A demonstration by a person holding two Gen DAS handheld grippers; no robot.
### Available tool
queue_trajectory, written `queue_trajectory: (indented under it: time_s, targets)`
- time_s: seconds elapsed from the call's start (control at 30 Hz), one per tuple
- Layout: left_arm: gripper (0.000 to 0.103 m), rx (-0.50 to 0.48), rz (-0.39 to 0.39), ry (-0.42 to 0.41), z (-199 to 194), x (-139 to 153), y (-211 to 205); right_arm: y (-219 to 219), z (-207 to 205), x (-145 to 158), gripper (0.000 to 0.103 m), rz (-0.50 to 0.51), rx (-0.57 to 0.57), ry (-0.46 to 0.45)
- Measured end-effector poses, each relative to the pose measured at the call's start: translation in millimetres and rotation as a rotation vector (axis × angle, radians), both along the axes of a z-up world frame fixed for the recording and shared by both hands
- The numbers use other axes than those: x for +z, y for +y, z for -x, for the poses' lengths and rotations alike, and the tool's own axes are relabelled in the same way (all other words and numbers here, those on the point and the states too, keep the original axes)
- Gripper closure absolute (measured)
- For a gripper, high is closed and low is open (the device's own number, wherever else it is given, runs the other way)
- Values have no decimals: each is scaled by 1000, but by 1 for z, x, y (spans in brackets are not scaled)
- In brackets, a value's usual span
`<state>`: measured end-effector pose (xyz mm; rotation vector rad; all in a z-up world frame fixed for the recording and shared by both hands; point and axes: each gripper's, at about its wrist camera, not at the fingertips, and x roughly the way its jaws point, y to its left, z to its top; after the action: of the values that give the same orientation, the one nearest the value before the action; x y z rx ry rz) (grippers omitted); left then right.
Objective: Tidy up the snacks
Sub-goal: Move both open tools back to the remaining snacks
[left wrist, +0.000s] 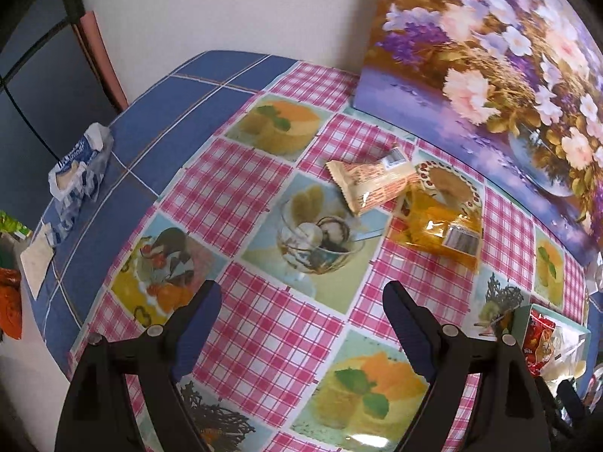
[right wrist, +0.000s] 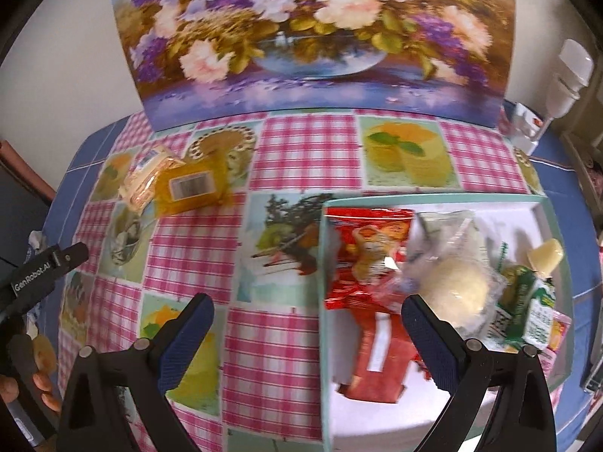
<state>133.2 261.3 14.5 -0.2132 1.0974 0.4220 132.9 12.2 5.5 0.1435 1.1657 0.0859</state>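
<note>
Two snacks lie loose on the checked tablecloth: a cream wafer packet (left wrist: 371, 180) (right wrist: 145, 180) and an orange packet (left wrist: 439, 228) (right wrist: 190, 186) beside it. My left gripper (left wrist: 301, 312) hovers open above the cloth, short of both, nothing between its fingers. In the right wrist view a pale green tray (right wrist: 326, 293) holds a red packet (right wrist: 361, 256), a clear bag with a white round cake (right wrist: 456, 286), a green packet (right wrist: 527, 309) and a red bar (right wrist: 377, 358). My right gripper (right wrist: 307, 320) is open over the tray's left rim, holding nothing.
A large flower painting (right wrist: 312, 37) (left wrist: 490, 56) leans against the wall behind the table. A torn blue-white wrapper (left wrist: 81, 165) lies at the table's left edge. A hand holding the left gripper (right wrist: 41, 263) shows at lower left. A white bulb (right wrist: 569, 75) stands far right.
</note>
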Motion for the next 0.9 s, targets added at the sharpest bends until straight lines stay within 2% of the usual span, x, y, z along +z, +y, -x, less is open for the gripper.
queue_trajectory:
  time_s: [0.13, 0.2, 0.33, 0.5, 0.7, 0.9]
  targets:
    - [15, -13, 10, 3, -7, -2, 8, 17, -10, -2, 2, -16, 36, -5]
    - [15, -59, 5, -30, -10, -1, 8, 27, -17, -3, 2, -9, 67, -8]
    - [15, -132, 8, -14, -27, -11, 18, 47, -36, -6, 1, 12, 145, -20]
    - [15, -272, -38, 5, -55, -17, 26, 63, -63, -12, 2, 5, 226, -23]
    - [15, -339, -31, 5, -75, -19, 35, 59, -89, -17, 2, -79, 185, -22]
    - [15, -370, -13, -26, -94, -18, 38, 71, -103, -12, 2, -106, 176, -49]
